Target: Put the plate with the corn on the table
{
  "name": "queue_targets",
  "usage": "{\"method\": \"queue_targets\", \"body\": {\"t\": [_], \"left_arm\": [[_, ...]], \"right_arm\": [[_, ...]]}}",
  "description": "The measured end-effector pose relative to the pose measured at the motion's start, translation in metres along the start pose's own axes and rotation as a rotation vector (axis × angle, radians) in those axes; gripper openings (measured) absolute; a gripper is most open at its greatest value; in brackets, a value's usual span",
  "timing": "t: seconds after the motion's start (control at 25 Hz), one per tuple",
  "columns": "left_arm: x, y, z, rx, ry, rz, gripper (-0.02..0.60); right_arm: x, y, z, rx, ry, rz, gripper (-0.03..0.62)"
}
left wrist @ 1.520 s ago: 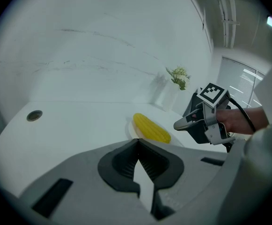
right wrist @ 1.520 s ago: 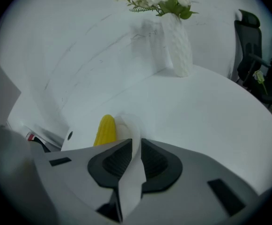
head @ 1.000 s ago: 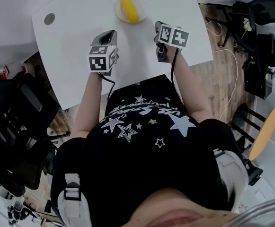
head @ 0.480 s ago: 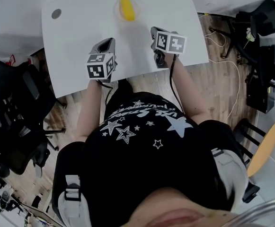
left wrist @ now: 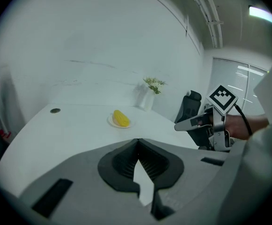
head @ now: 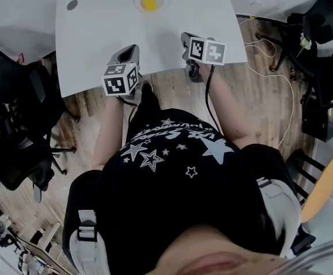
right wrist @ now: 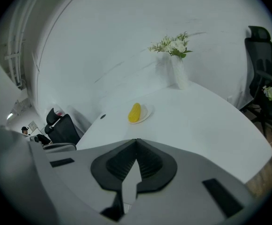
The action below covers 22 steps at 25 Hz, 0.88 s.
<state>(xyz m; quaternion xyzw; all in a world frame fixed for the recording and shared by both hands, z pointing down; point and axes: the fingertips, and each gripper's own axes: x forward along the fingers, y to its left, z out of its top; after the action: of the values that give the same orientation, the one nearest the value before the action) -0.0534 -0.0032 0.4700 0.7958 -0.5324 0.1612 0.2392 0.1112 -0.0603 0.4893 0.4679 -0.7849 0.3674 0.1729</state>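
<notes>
Jaws of left gripper (left wrist: pixel 138 141) and right gripper (right wrist: pixel 136 141) together, empty, far from plate (right wrist: pixel 146 112)

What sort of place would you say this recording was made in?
Most likely an office or meeting room: a large white table, black swivel office chairs around it, and a vase of flowers standing on it before a plain white wall.
</notes>
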Motion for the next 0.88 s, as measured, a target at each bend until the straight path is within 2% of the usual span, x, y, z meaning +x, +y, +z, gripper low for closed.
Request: {"method": "queue_targets", "body": {"t": [0.52,0.88], "left_arm": [[-0.066,-0.112,-0.028,0.028,-0.069,0.013,0.006],[-0.099,-0.141,-0.041,0.04,-0.062,0.061,0.006]], "right_arm": [[-0.11,-0.004,-0.055,-0.091,-0.038,0.054,0.006],[-0.145,-0.001,-0.076,-0.127,-0.043,0.087,0.006]]}}
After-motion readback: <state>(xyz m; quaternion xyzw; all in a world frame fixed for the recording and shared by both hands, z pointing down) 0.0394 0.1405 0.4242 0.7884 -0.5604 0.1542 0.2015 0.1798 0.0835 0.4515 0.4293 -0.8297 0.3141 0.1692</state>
